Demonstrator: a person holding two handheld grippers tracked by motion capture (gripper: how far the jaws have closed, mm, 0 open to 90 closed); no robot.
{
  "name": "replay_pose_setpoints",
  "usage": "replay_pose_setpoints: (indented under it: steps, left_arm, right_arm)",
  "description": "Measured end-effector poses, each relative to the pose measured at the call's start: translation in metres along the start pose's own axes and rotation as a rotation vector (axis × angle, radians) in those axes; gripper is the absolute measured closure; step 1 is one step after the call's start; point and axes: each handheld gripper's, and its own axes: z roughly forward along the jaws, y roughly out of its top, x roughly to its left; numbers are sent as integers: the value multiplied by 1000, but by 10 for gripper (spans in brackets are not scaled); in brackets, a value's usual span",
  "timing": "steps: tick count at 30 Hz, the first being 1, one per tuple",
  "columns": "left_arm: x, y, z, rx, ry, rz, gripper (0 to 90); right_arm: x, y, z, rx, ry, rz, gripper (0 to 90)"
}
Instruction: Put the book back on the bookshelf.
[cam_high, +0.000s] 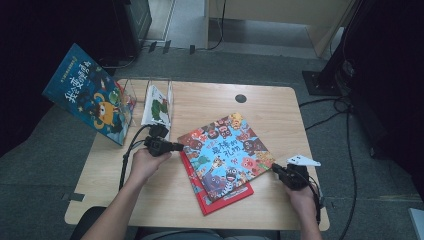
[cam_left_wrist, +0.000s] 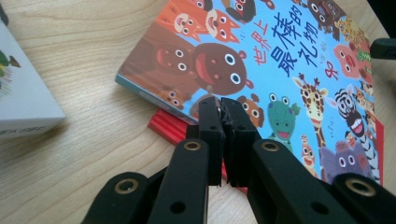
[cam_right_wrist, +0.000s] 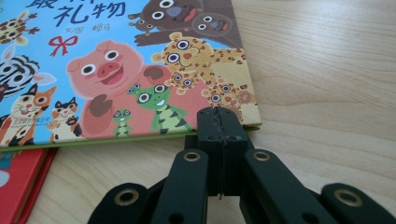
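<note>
1. Nearest the person, at the right edge of the counter (cam_high: 280, 210), the right gripper (cam_high: 278, 170) has its jaws closed together, tips touching the near right corner of the animal book (cam_high: 227, 147).
2. Under that book lies a red book (cam_high: 225, 197), its near edge and left side sticking out.
3. Left of the 2 books, the left gripper (cam_high: 176, 146) has its jaws pressed together at the animal book's left corner; I cannot tell whether they pinch the cover.
4. Farther left, a clear holder (cam_high: 169, 92) keeps a white book (cam_high: 156, 105) upright.
5. Farthest left, a dark blue book (cam_high: 87, 92) leans tilted.
</note>
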Motion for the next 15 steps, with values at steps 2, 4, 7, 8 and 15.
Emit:
replay_pose_setpoints:
  steps: [2, 4, 7, 8, 15]
  left_arm:
    - [2, -2, -1, -8, -10, -19, 893]
    - [4, -4, -1, -6, -18, -33, 894]
    - [6, -7, -4, -11, -10, -39, 896]
    - [6, -8, -5, -11, -6, -39, 896]
    - [12, -17, -11, -25, 23, -58, 900]
  right_arm:
    - [-2, 1, 2, -2, -2, 1, 900]
    - [-4, 2, 4, -3, -2, -5, 900]
    - [-6, 4, 6, 5, -3, -8, 900]
    - [-7, 5, 6, 4, -5, -1, 900]
    - [-15, 12, 12, -8, -2, 19, 900]
